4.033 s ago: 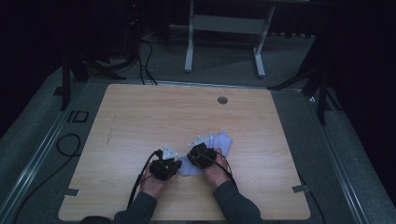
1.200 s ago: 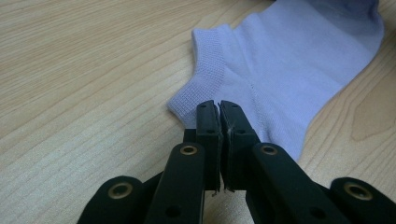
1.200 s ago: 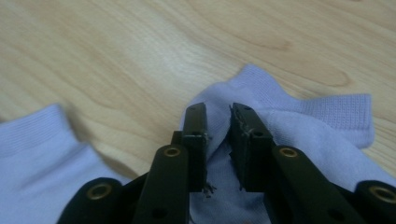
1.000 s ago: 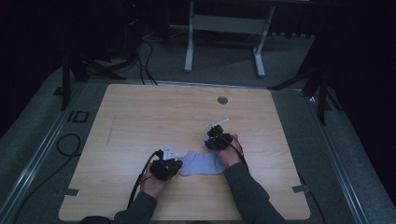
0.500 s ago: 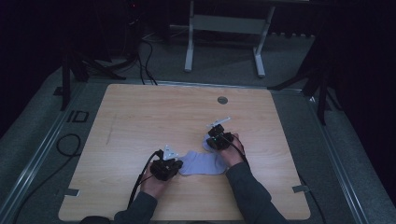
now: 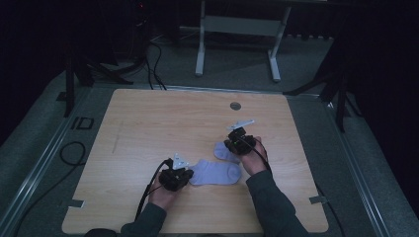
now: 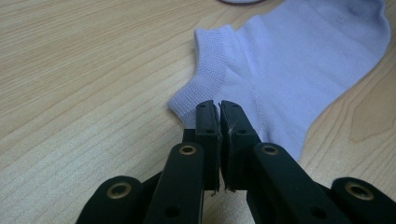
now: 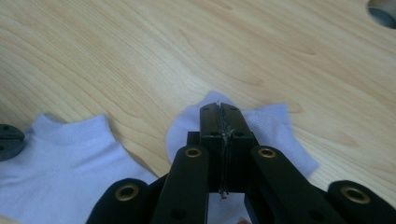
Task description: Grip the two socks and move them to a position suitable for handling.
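A pale lavender sock [image 6: 216, 173] [image 7: 289, 70] lies flat on the wooden table [image 6: 148, 123]. My left gripper [image 6: 189, 175] [image 7: 219, 106] rests at its cuff end, jaws shut on the fabric edge. A second lavender sock [image 6: 223, 151] [image 8: 280, 133] lies just beyond it, toward the right. My right gripper [image 6: 230, 148] [image 8: 218, 108] has its jaws shut on this sock, and the fabric rises to a small peak at the tips. In the right gripper view the first sock [image 8: 70, 154] lies at the lower left, with bare wood between the two.
A round grey grommet [image 6: 235, 106] [image 8: 385, 11] sits in the tabletop near the far edge. A metal stand [image 6: 237, 24] is on the floor behind the table. Cables [image 6: 69, 153] loop on the floor at the left.
Four seconds ago both grippers were together at a bunch of socks. The right one has since moved away to the right and lifted slightly, drawing one sock apart. The left hand has stayed put.
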`<state>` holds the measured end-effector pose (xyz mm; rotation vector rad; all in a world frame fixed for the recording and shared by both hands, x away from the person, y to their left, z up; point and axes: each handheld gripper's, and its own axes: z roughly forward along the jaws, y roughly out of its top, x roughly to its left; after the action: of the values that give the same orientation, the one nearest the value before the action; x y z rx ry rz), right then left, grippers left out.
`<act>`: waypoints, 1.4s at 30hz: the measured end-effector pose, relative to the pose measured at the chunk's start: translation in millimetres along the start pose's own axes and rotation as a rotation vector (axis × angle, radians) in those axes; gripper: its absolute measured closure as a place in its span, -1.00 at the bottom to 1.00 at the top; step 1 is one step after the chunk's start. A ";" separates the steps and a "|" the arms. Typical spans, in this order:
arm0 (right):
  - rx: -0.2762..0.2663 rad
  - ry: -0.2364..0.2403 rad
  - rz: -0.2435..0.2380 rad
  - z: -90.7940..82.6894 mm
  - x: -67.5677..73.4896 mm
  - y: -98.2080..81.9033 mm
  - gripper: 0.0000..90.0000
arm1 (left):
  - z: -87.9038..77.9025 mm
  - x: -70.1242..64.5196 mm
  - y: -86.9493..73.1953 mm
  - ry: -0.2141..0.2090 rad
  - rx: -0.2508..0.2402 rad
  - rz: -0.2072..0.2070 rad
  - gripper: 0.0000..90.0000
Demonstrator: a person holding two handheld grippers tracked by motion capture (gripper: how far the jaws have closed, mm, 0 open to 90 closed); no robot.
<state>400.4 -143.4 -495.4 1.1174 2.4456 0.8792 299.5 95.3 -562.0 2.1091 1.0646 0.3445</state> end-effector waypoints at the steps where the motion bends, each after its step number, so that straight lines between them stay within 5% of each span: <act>1: -0.006 0.005 0.003 -3.4 -2.9 -0.9 0.97 | 0.0 0.1 0.0 -0.001 0.000 0.000 0.91; 11: -0.035 -0.032 0.066 -27.4 -33.0 -26.1 0.96 | 0.0 -0.2 0.0 0.002 0.000 0.002 0.91; 25: -0.012 -0.085 0.168 -36.8 -65.8 -71.7 0.92 | 0.0 -0.9 0.1 0.007 0.002 0.010 0.91; 42: 0.069 -0.178 0.193 -37.2 -80.2 -96.9 0.93 | -0.1 -0.7 0.2 0.006 0.004 0.013 0.91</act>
<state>378.2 -268.6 -527.5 1.4116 2.2667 0.7191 299.1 94.7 -561.8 2.1202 1.0562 0.3557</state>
